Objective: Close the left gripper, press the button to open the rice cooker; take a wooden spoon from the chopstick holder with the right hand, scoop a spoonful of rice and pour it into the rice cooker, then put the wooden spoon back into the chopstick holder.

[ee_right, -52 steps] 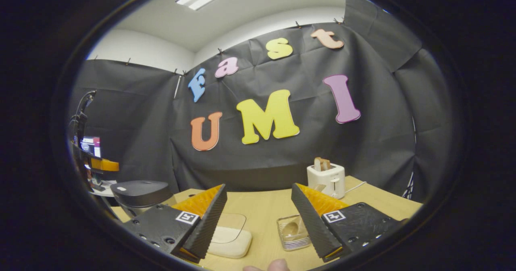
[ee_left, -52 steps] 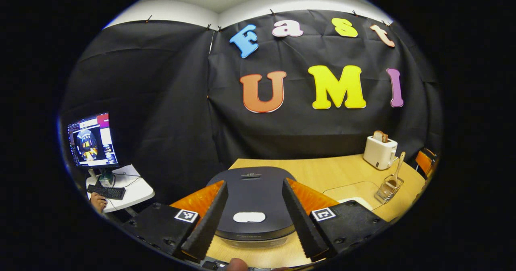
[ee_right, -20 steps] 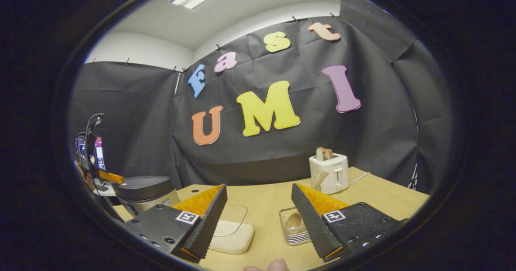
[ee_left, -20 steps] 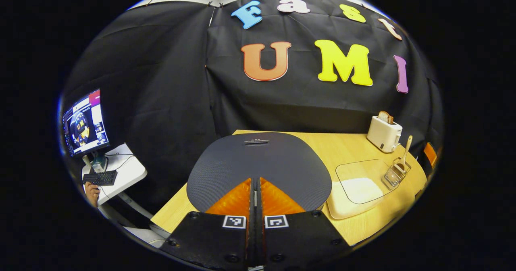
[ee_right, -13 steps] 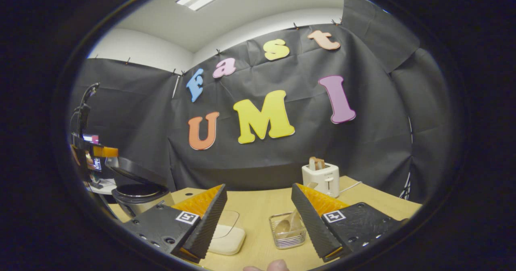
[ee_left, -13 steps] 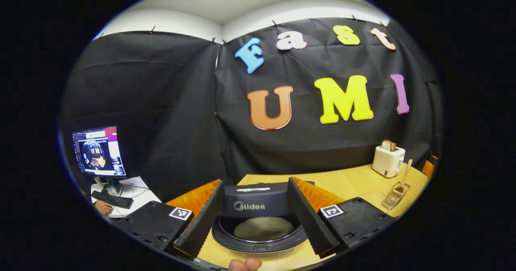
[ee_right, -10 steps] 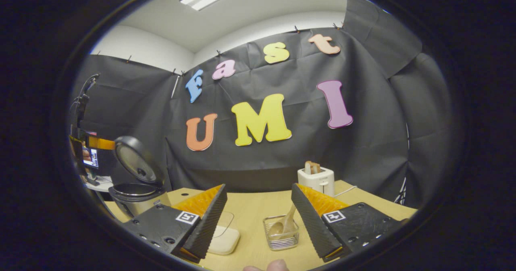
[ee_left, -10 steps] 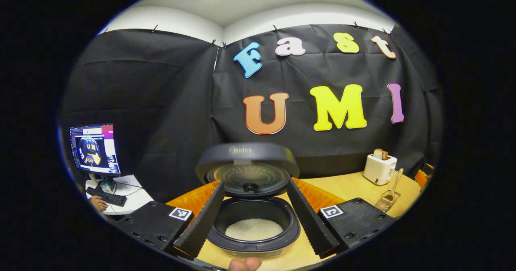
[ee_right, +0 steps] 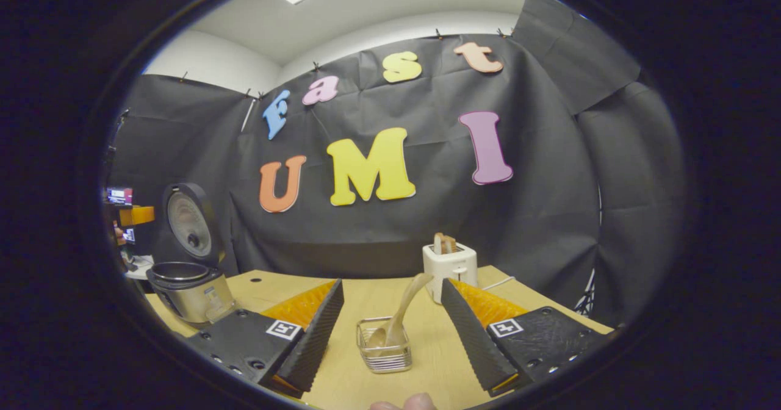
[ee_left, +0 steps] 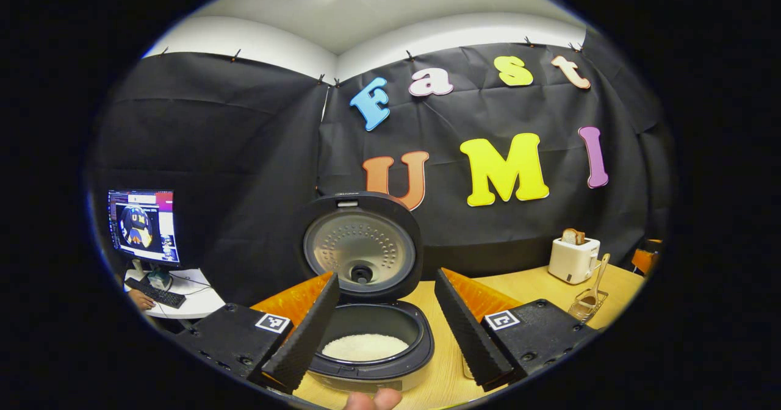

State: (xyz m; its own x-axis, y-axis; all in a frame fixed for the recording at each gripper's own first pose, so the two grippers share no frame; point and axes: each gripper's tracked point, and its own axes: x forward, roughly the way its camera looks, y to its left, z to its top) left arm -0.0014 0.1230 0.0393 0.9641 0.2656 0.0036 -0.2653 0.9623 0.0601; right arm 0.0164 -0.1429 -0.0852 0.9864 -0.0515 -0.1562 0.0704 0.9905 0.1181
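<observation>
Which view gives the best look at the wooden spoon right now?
The right gripper view: the wooden spoon stands close between the open gripper's fingers, leaning in the chopstick holder. The left gripper view shows the spoon small and far off beside the toaster.

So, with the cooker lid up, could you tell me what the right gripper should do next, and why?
Probably ease the open right gripper forward onto the wooden spoon: its handle leans up from the chopstick holder, between the fingers, not yet gripped.
</observation>
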